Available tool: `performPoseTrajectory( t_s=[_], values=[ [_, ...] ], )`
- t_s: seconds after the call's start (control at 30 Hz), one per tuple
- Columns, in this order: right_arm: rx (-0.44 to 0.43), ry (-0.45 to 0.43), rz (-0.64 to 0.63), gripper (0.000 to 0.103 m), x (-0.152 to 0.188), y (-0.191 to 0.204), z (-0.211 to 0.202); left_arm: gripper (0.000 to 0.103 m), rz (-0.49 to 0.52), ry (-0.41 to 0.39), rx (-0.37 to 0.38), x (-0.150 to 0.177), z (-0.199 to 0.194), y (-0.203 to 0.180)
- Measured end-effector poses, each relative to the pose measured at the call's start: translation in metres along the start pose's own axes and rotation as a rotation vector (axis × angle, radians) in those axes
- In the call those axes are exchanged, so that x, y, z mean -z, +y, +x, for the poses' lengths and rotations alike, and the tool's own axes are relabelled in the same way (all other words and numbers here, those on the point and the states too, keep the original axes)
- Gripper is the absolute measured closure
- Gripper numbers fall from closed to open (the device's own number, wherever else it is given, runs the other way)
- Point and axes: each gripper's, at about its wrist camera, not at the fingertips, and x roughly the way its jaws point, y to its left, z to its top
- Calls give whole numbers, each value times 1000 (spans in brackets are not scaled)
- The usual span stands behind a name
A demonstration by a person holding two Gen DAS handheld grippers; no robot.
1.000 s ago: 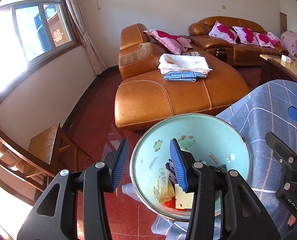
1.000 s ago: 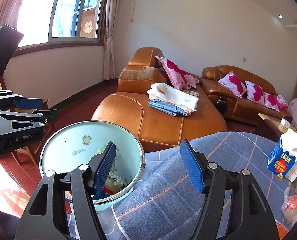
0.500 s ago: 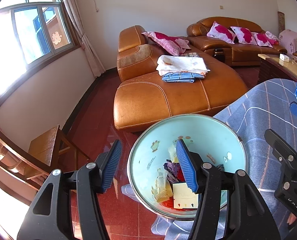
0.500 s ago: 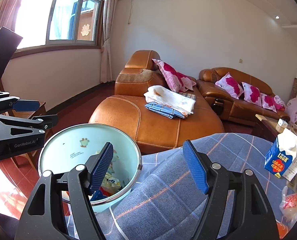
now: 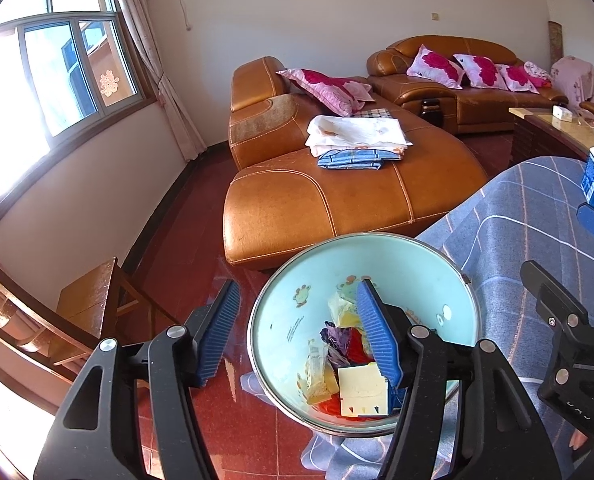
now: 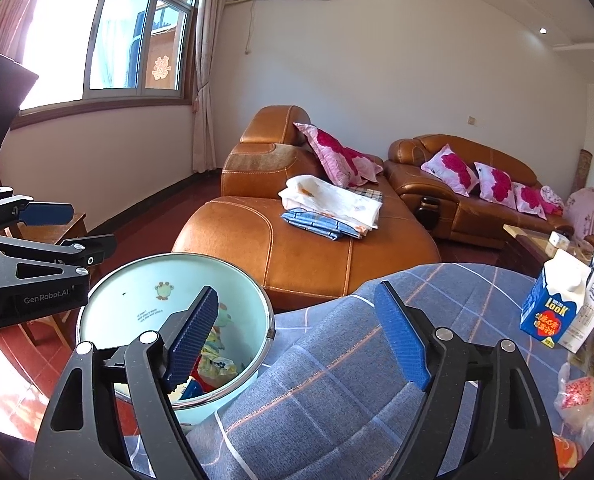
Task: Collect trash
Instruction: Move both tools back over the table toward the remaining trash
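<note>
A pale-blue bin (image 5: 413, 276) with a metal rim stands on the red floor against the table's edge. Inside it lie a yellow card (image 5: 363, 394), a purple wrapper (image 5: 337, 338) and other scraps. My left gripper (image 5: 297, 336) hangs over the bin's left rim. Its jaws are opening and hold nothing. In the right wrist view the bin (image 6: 137, 288) is at lower left. My right gripper (image 6: 297, 340) straddles its right rim and the table's edge, jaws opening with nothing held. A blue milk carton (image 6: 553, 304) stands on the table at the right.
The table wears a blue plaid cloth (image 6: 337, 380). A plastic bag with pink contents (image 6: 577, 392) lies near the carton. An orange leather sofa (image 5: 337, 200) with folded cloths is behind the bin. A wooden stool (image 5: 93, 296) stands at the left wall.
The jaws of both grippers have spread wider. A pale yellow wrapper now shows in the bin beside the left gripper's right finger. Neither hand has shifted much.
</note>
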Motion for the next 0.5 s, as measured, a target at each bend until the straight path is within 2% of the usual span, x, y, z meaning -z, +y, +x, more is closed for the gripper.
performPoseTrajectory(
  t_s=[0.13, 0.23, 0.5],
  values=[
    [4, -3, 6, 23, 0, -1, -1, 36, 3, -10, 2, -1, -5, -3],
    [16, -11, 5, 23, 2, -4, -10, 35, 16, -17, 16, -2, -9, -11],
    [110, -4, 83, 23, 8, -47, -45, 33, 99, -38, 111, -4, -22, -68]
  ],
)
